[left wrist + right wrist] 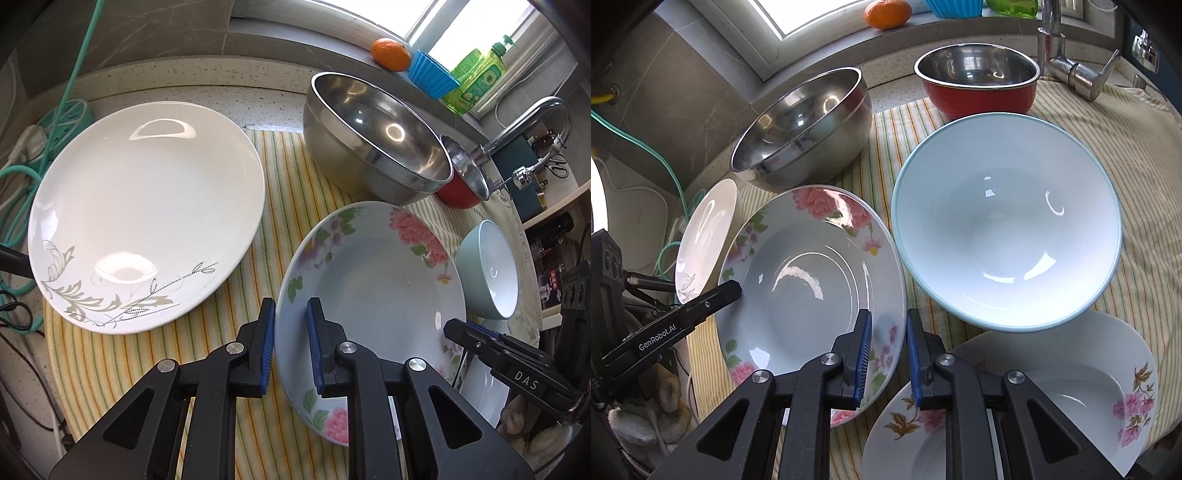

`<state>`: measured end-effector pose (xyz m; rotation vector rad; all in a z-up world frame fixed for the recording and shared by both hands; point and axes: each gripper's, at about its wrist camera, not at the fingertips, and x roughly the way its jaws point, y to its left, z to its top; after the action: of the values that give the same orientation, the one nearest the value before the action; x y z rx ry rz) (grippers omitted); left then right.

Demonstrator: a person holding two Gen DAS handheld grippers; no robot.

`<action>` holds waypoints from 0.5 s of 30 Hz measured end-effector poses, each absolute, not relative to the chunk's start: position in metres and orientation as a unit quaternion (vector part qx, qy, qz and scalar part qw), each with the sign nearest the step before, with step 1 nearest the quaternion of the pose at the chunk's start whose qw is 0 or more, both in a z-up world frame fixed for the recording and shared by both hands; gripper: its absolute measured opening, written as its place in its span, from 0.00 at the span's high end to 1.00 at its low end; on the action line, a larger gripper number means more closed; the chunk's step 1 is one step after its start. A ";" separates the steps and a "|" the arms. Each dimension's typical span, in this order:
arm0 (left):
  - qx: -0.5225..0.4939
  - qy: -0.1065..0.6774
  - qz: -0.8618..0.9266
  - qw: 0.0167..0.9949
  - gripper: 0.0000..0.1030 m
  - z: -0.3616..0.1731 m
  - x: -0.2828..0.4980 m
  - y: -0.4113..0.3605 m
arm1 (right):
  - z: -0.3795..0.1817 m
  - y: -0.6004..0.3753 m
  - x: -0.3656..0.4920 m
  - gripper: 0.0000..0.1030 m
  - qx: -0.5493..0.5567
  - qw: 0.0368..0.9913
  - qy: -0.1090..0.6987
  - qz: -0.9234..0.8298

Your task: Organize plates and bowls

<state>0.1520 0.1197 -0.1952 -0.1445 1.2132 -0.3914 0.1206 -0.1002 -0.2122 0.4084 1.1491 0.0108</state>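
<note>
Left hand-held gripper (291, 332): pinching the near-left rim of the floral plate (373, 295).
Right hand-held gripper (889, 350): pinching its opposite rim.
Floral plate: on the striped cloth (288, 192), beside the blue bowl (1004, 236).

Pink-flowered plate (369, 295), yellow-green striped cloth (288, 177)

the striped mat (280, 192) is crowded. between the white plate (147, 214) at left of the left view and the flowered plate (369, 295) runs one bare strip of mat. the steel bowl (373, 140) blocks the upper centre, and the red bowl (979, 85) and tap (1071, 70) block the upper right of the right view. the blue bowl (1004, 229) sits just beside the flowered plate, with only a thin gap between them.
</note>
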 end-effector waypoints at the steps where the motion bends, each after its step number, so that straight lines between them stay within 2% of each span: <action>1: -0.066 0.565 -0.183 0.801 0.85 -0.195 0.152 0.120 | -0.212 -0.100 0.121 0.85 0.191 0.820 0.540 0.004; 15: -0.081 0.551 -0.186 0.809 0.85 -0.193 0.147 0.126 | -0.212 -0.105 0.118 0.86 0.202 0.818 0.539 0.005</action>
<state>0.1473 0.1265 -0.1933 -0.1724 1.1785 -0.3979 0.1181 -0.1053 -0.2121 0.4312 1.1490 0.0100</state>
